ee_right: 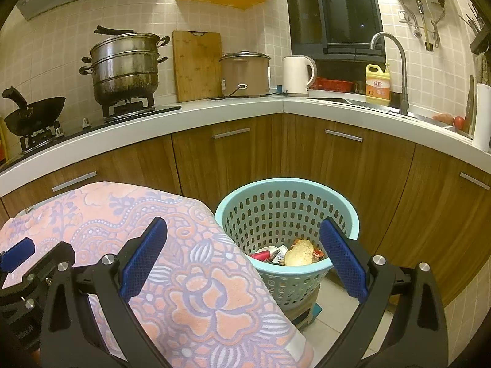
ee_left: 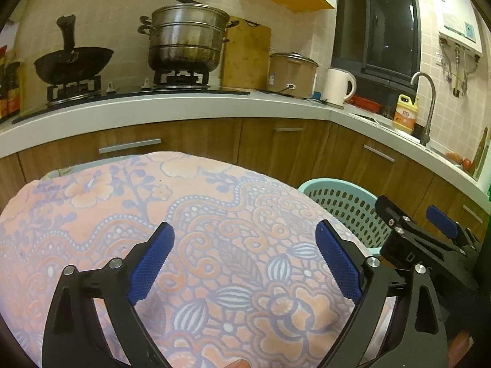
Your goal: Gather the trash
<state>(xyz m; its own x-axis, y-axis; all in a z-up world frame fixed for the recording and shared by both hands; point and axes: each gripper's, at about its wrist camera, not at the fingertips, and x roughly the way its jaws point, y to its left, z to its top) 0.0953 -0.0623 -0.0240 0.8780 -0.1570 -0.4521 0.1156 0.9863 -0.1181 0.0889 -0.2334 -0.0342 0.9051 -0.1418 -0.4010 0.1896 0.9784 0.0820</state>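
Note:
A light blue perforated trash basket (ee_right: 343,214) stands on the floor by the corner cabinets; it also shows in the left wrist view (ee_left: 346,202). Inside it lie several pieces of trash (ee_right: 299,253), among them a round yellowish piece and red wrappers. My right gripper (ee_right: 242,254) is open and empty, hovering above the basket's near rim and the table's right edge. My left gripper (ee_left: 245,257) is open and empty above the table covered with a pink and purple flowered cloth (ee_left: 184,214). No loose trash shows on the cloth.
A white L-shaped countertop (ee_right: 276,104) over brown cabinets holds a black wok (ee_right: 33,116), a steel steamer pot (ee_right: 125,64), a cutting board, a rice cooker, a white kettle (ee_right: 297,75), a yellow detergent bottle and a sink tap. The cloth-covered table (ee_right: 184,276) stands left of the basket.

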